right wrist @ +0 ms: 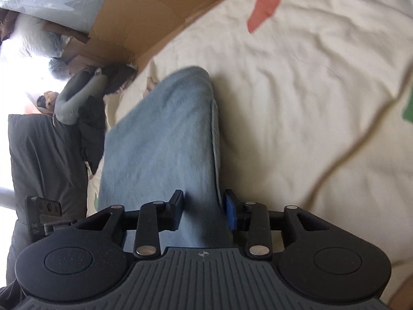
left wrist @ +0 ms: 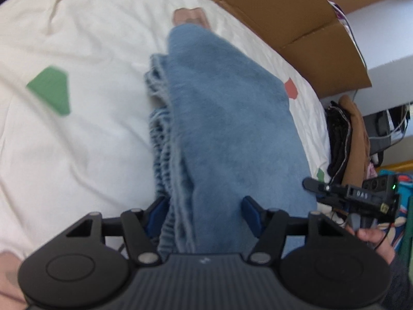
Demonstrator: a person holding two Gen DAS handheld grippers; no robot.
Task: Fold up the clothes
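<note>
The blue jeans are laid in a folded band on the cream bedsheet, both ends lying between jaws; the left gripper is spread wide about a thick, frayed edge, pads seemingly not pressing; the right gripper is set narrower about the cloth, and whether it grips cannot be told; layers should be squared before release. Only the left view shows the frayed layers; only the right shows the dark clothes pile.
</note>
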